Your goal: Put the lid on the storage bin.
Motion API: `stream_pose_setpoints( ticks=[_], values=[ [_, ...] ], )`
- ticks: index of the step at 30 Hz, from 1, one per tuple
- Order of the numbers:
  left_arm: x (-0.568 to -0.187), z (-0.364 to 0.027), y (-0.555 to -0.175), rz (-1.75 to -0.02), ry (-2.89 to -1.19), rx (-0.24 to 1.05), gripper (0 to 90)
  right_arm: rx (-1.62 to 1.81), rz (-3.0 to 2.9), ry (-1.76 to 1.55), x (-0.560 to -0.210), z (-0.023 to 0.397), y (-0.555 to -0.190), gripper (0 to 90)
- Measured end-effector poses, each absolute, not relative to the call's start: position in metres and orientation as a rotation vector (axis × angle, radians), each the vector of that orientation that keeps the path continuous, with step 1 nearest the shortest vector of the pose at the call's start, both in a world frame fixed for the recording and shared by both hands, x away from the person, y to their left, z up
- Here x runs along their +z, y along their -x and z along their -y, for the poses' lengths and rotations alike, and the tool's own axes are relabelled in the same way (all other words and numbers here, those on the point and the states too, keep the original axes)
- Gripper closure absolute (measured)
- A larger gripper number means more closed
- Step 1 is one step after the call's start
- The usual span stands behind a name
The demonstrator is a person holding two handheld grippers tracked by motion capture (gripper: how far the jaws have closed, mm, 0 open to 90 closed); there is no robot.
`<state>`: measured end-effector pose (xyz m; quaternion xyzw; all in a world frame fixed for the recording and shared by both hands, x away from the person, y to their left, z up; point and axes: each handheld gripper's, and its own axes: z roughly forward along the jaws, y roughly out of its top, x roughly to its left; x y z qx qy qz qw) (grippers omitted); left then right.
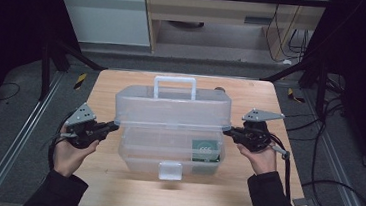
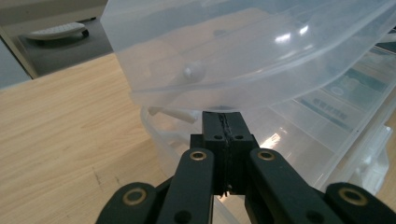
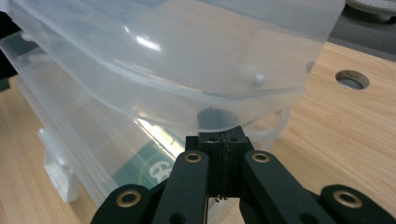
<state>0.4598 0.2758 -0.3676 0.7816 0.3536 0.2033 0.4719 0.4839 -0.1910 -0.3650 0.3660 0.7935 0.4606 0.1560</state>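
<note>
Clear translucent plastic storage box (image 1: 166, 154) sits mid light wooden desk (image 1: 113, 187), front edge toward the person. Its translucent hinged lid (image 1: 173, 107) with white carry handle (image 1: 174, 85) is raised off the base, tilted up and back; gap shows between lid front rim and box base. White front latch (image 1: 170, 170) hangs at the base's near edge. Green-and-white printed card or packet (image 1: 205, 150) lies inside the base, right side, seen through the plastic.

Left tool (image 1: 114, 124): held in the person's left hand (image 1: 68, 155), pointing right, tip at the lid's left end, just under its rim. In the left gripper view the left tool (image 2: 223, 122) has jaws shut flat together, nothing between them, tips touching or nearly touching the lid underside; exact contact hard to tell.

Right tool (image 1: 225, 132): held in the right hand (image 1: 261, 160), pointing left, tip at the lid's right end under the rim. In the right gripper view the right tool (image 3: 220, 140) has jaws closed on each other, empty, tip tucked beneath the lid edge.

Round cable hole (image 3: 351, 79) in the desk beyond the box in the right gripper view. Dark sleeves at the bottom of the high view.
</note>
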Motion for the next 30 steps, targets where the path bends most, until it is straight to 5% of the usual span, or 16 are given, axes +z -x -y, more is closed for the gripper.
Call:
stream_pose_setpoints(
  ticks=[30],
  values=[
    [-0.415,-0.31,-0.474,-1.059,-1.969,0.51,85.3,1.158,-2.296,-1.132,-0.403,0.207,-0.462,90.0]
  ],
)
